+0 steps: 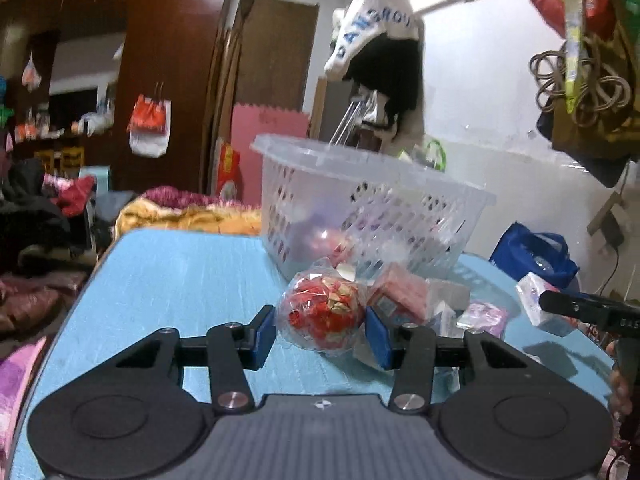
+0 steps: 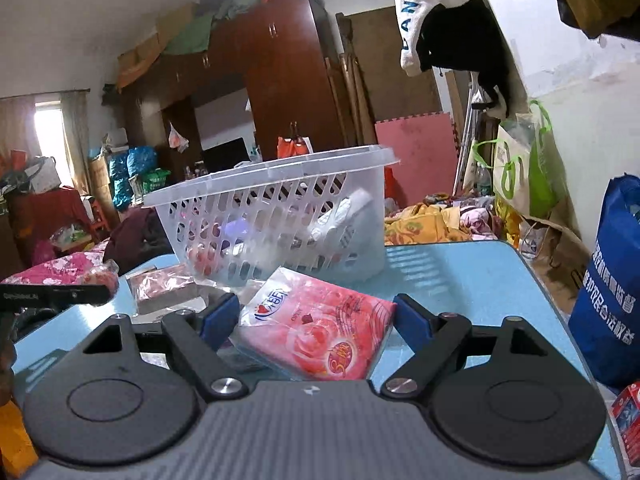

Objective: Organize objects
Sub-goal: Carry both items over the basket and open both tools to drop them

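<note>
In the left wrist view my left gripper [image 1: 320, 330] has its blue pads on both sides of a clear bag of red and gold sweets [image 1: 322, 308] on the blue table [image 1: 180, 280]; the pads touch it. Behind stands a clear slotted basket [image 1: 360, 200] holding several items. In the right wrist view my right gripper [image 2: 316, 320] holds a pink tissue pack [image 2: 316, 336] between its pads, tilted, in front of the basket [image 2: 272, 216]. The right gripper also shows at the right edge of the left view [image 1: 592, 308], holding the pack [image 1: 536, 300].
Loose packets lie by the basket: a pink wrapped box [image 1: 400, 294], a purple packet [image 1: 484, 316], a pink packet [image 2: 164, 286]. A blue bag [image 2: 612, 296] stands right of the table. Bags and a white tote [image 1: 376, 28] hang above. Bedding surrounds the table.
</note>
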Tool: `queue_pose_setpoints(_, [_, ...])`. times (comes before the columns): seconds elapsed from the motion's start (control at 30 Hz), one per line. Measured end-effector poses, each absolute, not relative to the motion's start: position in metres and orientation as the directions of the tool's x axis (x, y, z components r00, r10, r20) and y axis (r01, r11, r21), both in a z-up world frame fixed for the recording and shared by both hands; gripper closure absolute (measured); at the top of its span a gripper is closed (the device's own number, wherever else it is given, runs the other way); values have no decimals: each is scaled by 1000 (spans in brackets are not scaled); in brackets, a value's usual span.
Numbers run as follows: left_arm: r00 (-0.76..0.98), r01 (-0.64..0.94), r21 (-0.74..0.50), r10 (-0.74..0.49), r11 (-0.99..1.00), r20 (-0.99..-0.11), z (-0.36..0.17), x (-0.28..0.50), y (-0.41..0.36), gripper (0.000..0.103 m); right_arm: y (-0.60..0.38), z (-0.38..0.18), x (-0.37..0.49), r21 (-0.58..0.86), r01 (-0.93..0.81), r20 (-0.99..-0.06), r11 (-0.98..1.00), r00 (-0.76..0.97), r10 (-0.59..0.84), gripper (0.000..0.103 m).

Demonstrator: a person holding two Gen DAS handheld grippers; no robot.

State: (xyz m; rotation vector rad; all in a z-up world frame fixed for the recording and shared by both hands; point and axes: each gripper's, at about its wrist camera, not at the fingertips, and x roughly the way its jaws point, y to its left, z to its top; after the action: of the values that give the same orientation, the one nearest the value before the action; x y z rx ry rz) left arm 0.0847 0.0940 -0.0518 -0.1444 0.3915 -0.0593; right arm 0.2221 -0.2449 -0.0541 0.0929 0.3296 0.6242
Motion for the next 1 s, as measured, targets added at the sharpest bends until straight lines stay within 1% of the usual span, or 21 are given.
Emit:
queue_pose_setpoints(0.13, [936, 69, -174, -124, 982, -331, -49, 76, 88, 51, -247, -53, 218, 173, -565, -246, 807, 769, 591, 17])
queue_pose_setpoints(0.23, [953, 94, -168, -137, 981, -270, -36, 69, 83, 51, -252, -41, 222, 205, -604, -245, 770, 730, 638, 17])
queue_pose_setpoints(0.3, [966, 100, -159, -134, 982, -220, -14, 69, 81, 51, -254, -21, 221, 172, -595, -205, 785, 758, 619, 17])
queue_pose_setpoints(0.37, [974, 100, -143, -127, 985, -190, 12, 78, 79, 51, -249, 6, 224, 131, -595, -157, 793, 777, 609, 17])
queue_pose_setpoints(0.43, [978, 99, -139, -122, 985, -168, 42, 100, 77, 51, -237, 33, 235, 108, -619, -132, 778, 767, 628, 17])
queue_pose_setpoints(0.5, [979, 74, -147, -100, 986, -178, 64, 128, 73, 51, -217, 57, 254, 68, -626, -120, 777, 768, 629, 17])
queue_pose_setpoints(0.53, [974, 73, -154, -103, 985, -203, 73, 148, 71, 51, -205, 65, 264, 41, -621, -124, 782, 774, 621, 17])
queue_pose_setpoints(0.6, [958, 74, -161, -115, 984, -262, 80, 184, 65, 50, -182, 75, 287, 13, -613, -152, 790, 779, 608, 17])
queue_pose_setpoints(0.63, [951, 68, -171, -115, 983, -286, 79, 200, 64, 49, -172, 76, 298, 2, -616, -179, 788, 775, 606, 17])
queue_pose_setpoints(0.67, [947, 67, -170, -116, 983, -299, 76, 212, 63, 45, -163, 76, 309, -10, -615, -210, 788, 772, 600, 16])
queue_pose_setpoints(0.7, [943, 60, -161, -109, 985, -314, 72, 223, 63, 32, -158, 73, 315, -17, -609, -220, 793, 776, 591, 13])
queue_pose_setpoints(0.73, [941, 32, -150, -81, 988, -330, 68, 232, 63, 22, -153, 70, 319, -32, -602, -223, 798, 782, 582, 10])
queue_pose_setpoints(0.77, [936, -4, -141, -46, 990, -348, 64, 239, 64, 21, -150, 68, 321, -48, -591, -232, 805, 791, 567, 3])
queue_pose_setpoints(0.8, [933, -28, -140, -24, 990, -358, 61, 242, 66, 21, -150, 65, 322, -52, -581, -238, 813, 797, 554, 0])
queue_pose_setpoints(0.87, [937, -16, -162, -42, 987, -347, 56, 235, 71, 21, -162, 62, 314, -24, -587, -238, 810, 790, 565, 0])
queue_pose_setpoints(0.9, [944, 1, -172, -58, 985, -324, 54, 224, 73, 21, -170, 61, 309, 0, -601, -234, 799, 777, 584, 0])
queue_pose_setpoints(1.0, [955, 17, -148, -60, 989, -292, 48, 181, 76, 21, -194, 58, 291, 68, -636, -236, 768, 738, 632, 0])
